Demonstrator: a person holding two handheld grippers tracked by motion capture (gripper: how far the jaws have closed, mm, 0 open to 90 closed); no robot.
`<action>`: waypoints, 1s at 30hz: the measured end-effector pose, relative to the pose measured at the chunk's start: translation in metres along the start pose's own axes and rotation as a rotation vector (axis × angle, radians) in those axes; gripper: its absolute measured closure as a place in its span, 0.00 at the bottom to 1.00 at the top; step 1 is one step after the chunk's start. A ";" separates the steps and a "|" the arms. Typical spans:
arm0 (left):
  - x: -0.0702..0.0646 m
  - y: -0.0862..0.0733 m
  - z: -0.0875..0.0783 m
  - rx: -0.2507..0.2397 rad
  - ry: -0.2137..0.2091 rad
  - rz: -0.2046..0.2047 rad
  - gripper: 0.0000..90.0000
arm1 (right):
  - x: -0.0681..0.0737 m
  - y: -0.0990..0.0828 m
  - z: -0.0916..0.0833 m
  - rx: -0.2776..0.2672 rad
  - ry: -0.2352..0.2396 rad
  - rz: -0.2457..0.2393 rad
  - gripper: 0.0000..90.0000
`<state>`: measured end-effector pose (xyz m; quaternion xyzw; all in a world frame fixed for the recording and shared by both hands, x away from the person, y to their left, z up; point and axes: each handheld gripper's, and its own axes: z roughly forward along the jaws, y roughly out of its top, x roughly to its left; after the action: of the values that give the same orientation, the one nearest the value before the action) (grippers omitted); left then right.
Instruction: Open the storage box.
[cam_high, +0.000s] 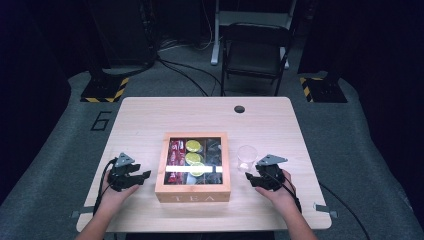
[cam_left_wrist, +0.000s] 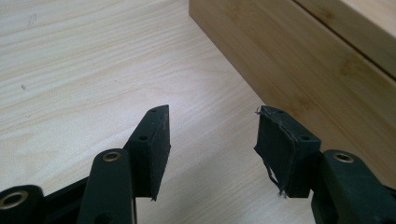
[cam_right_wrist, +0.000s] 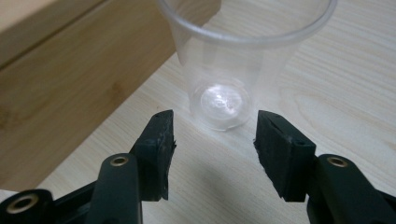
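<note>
A wooden tea box (cam_high: 193, 192) marked TEA sits mid-table; through its glass lid I see red packets and yellow-green ones. A clear plastic cup (cam_high: 247, 157) stands upright just right of the box. My left gripper (cam_high: 141, 176) hovers left of the box, open, with bare table between its pads. In the left gripper view the gripper (cam_left_wrist: 211, 147) faces the box's side wall (cam_left_wrist: 299, 60). My right gripper (cam_high: 250, 178) is near the box's right front corner, open and holding nothing. In the right gripper view the gripper (cam_right_wrist: 214, 149) has the cup (cam_right_wrist: 233, 60) just beyond its tips.
The light wooden table (cam_high: 150, 115) has a dark round hole (cam_high: 239, 109) near its far edge. A black folding chair (cam_high: 255, 50) stands on the grey floor behind the table. Cables trail from both grippers off the table's front edge.
</note>
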<state>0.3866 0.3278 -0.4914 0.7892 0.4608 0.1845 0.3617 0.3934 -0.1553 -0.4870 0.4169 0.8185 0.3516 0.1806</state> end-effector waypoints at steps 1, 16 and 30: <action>-0.001 0.001 -0.002 -0.003 -0.003 0.002 0.49 | 0.001 0.001 -0.002 -0.008 -0.001 0.012 0.54; -0.009 0.016 -0.019 -0.009 -0.057 -0.010 0.56 | 0.010 0.015 -0.029 -0.042 0.031 0.011 0.60; -0.025 0.020 -0.047 -0.058 -0.062 0.000 0.59 | 0.035 0.022 -0.053 -0.111 0.088 -0.062 0.66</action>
<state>0.3563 0.3192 -0.4437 0.7836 0.4440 0.1731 0.3987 0.3542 -0.1402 -0.4347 0.3649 0.8173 0.4088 0.1782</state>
